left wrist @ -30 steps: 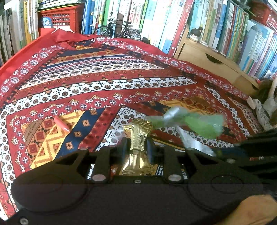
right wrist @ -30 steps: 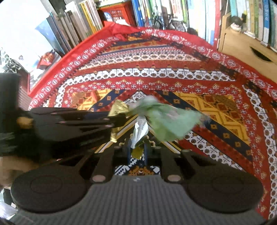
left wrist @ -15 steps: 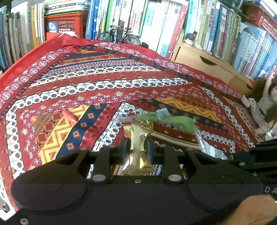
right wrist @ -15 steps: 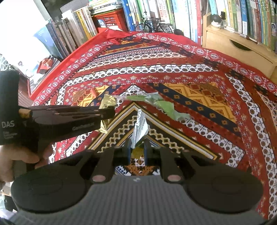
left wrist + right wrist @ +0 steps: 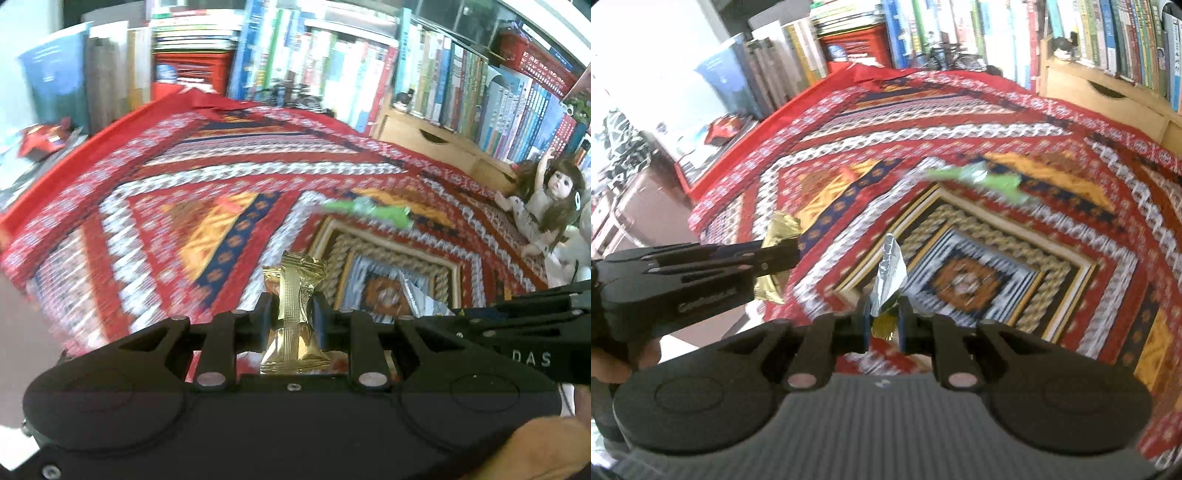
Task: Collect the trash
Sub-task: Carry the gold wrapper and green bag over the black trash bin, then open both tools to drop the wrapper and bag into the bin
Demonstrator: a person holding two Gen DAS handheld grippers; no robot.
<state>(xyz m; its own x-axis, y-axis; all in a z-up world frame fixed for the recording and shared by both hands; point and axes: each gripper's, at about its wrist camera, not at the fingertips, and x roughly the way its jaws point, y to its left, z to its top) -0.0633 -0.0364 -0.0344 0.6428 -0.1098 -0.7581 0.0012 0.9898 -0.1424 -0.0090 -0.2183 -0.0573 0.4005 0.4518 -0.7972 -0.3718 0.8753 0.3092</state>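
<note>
My left gripper (image 5: 292, 309) is shut on a gold foil wrapper (image 5: 297, 295) that stands upright between its pads; the same gold wrapper (image 5: 781, 230) shows at the left gripper's tip (image 5: 783, 254) in the right wrist view. My right gripper (image 5: 884, 314) is shut on a silver foil wrapper (image 5: 891, 266), whose crumpled end sticks up. That silver wrapper (image 5: 417, 295) also appears beside the right gripper's black body at the right of the left wrist view. A green wrapper (image 5: 369, 212) (image 5: 982, 179) and a small pink piece (image 5: 227, 201) lie on the patterned cloth (image 5: 166, 206).
Bookshelves (image 5: 332, 74) line the far side. A wooden drawer unit (image 5: 436, 144) and a doll (image 5: 543, 206) sit at the right. A red basket (image 5: 857, 46) and stacked books stand far left. The cloth's left edge (image 5: 698, 221) drops to a lower surface.
Both grippers have pulled back and up from the cloth, each still holding its wrapper. The green wrapper now lies farther off on the cloth. The view is motion-blurred.
</note>
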